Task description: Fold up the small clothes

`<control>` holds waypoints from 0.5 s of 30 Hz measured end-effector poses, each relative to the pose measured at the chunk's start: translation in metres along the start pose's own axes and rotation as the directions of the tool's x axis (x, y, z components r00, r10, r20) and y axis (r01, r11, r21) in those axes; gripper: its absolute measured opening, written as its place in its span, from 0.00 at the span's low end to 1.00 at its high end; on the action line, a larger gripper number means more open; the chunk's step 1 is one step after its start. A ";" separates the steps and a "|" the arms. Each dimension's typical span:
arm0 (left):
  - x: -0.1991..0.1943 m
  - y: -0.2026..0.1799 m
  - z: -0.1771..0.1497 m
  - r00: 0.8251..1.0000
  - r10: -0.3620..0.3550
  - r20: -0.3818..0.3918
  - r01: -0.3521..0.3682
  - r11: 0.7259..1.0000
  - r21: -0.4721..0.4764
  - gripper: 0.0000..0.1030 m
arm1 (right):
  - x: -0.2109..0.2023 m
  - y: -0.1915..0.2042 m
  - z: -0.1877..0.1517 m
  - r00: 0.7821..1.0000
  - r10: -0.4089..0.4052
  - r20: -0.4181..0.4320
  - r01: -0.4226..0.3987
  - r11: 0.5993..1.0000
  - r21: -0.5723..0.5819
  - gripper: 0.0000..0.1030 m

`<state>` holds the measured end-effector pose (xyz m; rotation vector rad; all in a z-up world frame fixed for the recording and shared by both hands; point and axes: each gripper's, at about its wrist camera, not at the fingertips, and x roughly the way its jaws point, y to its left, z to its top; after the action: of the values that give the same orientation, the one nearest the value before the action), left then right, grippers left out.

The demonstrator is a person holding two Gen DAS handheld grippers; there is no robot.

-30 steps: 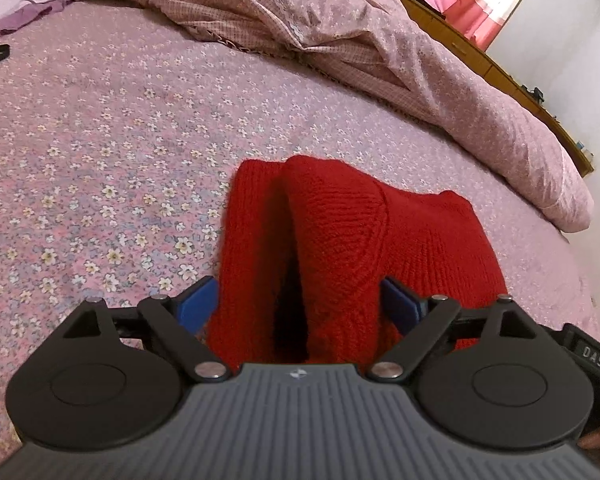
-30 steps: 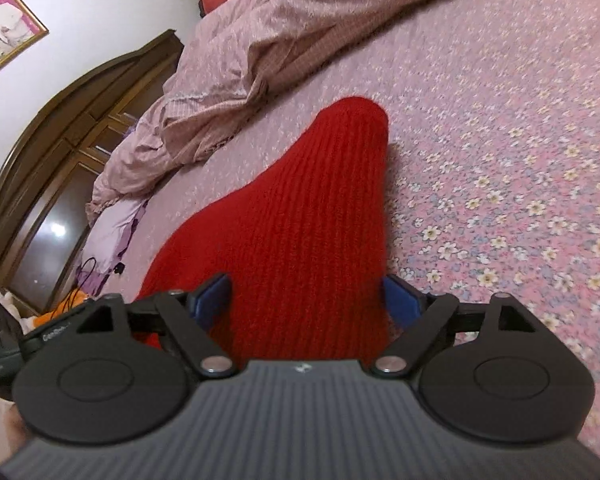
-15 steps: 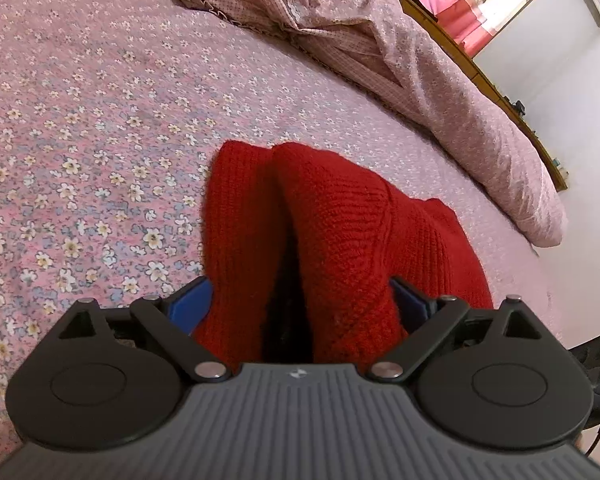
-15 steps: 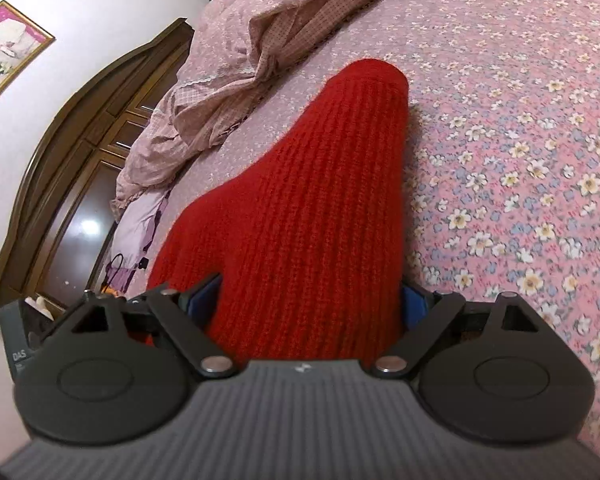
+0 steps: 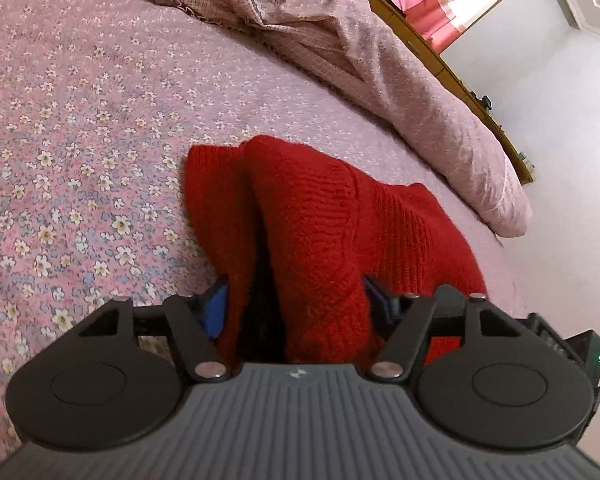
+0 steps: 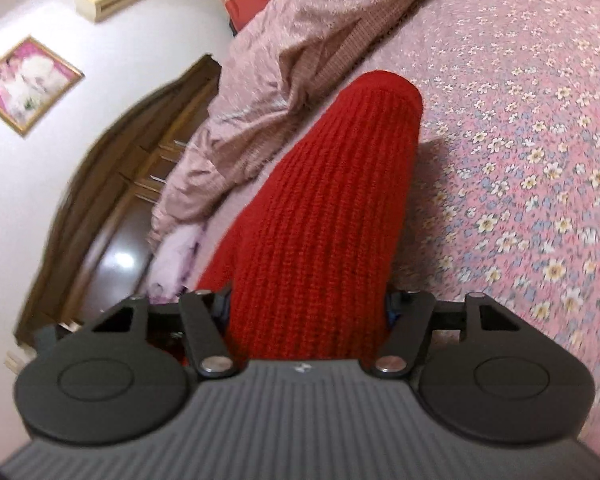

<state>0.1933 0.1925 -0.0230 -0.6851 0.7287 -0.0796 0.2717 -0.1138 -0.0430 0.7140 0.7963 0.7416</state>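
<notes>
A red knitted garment (image 5: 340, 220) lies on the flowered bed (image 5: 80, 140) beside a rumpled quilt (image 5: 380, 60). The left gripper (image 5: 296, 300) and right gripper (image 6: 308, 308) are each closing on a bunched part of it, pads against the knit.

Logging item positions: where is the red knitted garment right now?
The red knitted garment lies on the floral bedsheet, near the crumpled quilt, bunched between both closing grippers.
</notes>
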 end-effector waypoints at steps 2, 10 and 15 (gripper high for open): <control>-0.006 -0.006 -0.003 1.000 -0.010 0.001 0.010 1.000 0.004 0.68 | -0.008 0.005 0.000 0.999 0.032 0.008 -0.033 0.999 0.021 0.62; -0.028 -0.036 -0.029 0.997 -0.074 -0.018 0.074 0.997 0.002 0.67 | -0.055 0.012 0.001 0.997 0.076 0.020 -0.077 0.996 0.046 0.62; -0.029 -0.063 -0.051 0.994 -0.095 -0.062 0.097 0.995 0.030 0.67 | -0.090 0.015 -0.001 0.998 0.051 0.021 -0.051 0.999 0.008 0.62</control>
<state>0.1490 0.1240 0.0040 -0.6887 0.7515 -0.2004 0.2221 -0.1773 0.0006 0.7506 0.7649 0.7761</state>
